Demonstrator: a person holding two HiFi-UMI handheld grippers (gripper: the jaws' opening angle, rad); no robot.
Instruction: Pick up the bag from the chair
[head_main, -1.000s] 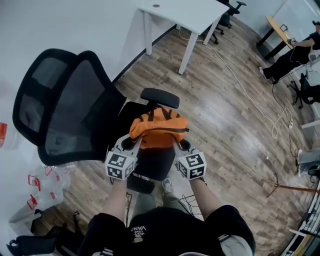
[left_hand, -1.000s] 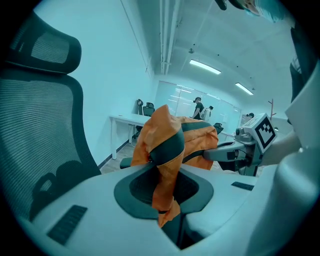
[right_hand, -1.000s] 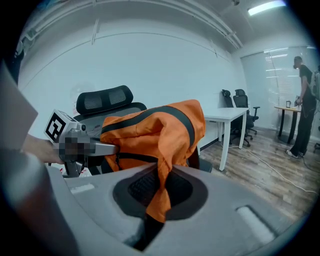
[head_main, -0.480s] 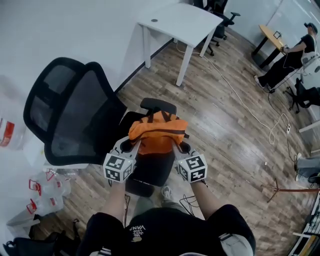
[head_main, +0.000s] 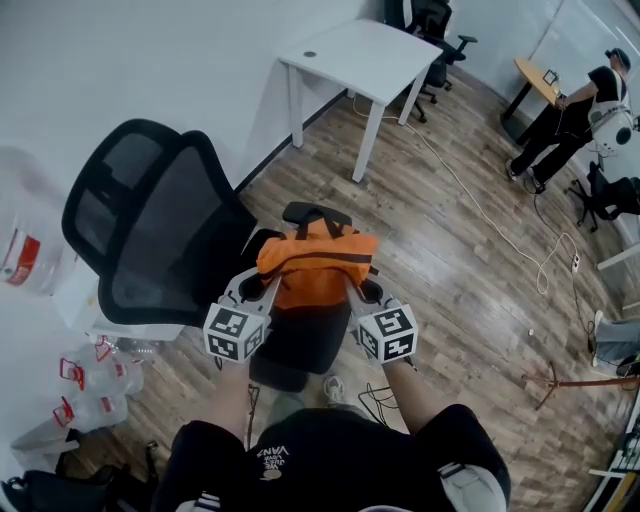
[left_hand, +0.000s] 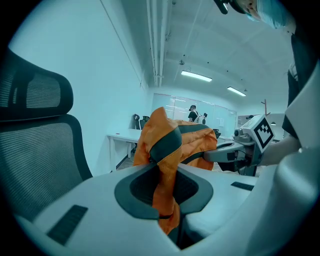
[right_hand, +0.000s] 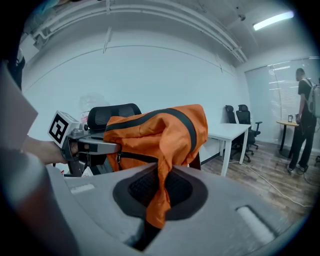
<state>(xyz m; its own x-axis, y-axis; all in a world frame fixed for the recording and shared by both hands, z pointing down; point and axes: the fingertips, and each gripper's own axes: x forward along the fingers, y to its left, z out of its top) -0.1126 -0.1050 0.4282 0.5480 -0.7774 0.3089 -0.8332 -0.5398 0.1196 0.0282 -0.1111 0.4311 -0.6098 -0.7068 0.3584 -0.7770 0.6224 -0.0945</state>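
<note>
An orange bag (head_main: 315, 262) with dark grey bands hangs between my two grippers, lifted above the seat of the black mesh office chair (head_main: 165, 230). My left gripper (head_main: 262, 290) is shut on the bag's left end; orange cloth (left_hand: 165, 165) is pinched between its jaws. My right gripper (head_main: 362, 292) is shut on the right end, with a fold of the bag (right_hand: 165, 175) caught in its jaws. In the right gripper view the bag (right_hand: 155, 132) stretches toward the left gripper (right_hand: 90, 146). In the left gripper view the right gripper (left_hand: 235, 152) shows beyond the bag.
A white desk (head_main: 362, 60) stands against the wall ahead. A cable (head_main: 490, 190) runs over the wood floor. A person (head_main: 565, 115) stands at the far right by other chairs. Clear plastic containers (head_main: 85, 375) lie at the left, and a large bottle (head_main: 25, 240).
The bag has stayed held in both grippers above the seat, rising slightly. The head view has shifted a little, so the chair and desk sit a bit lower in frame.
</note>
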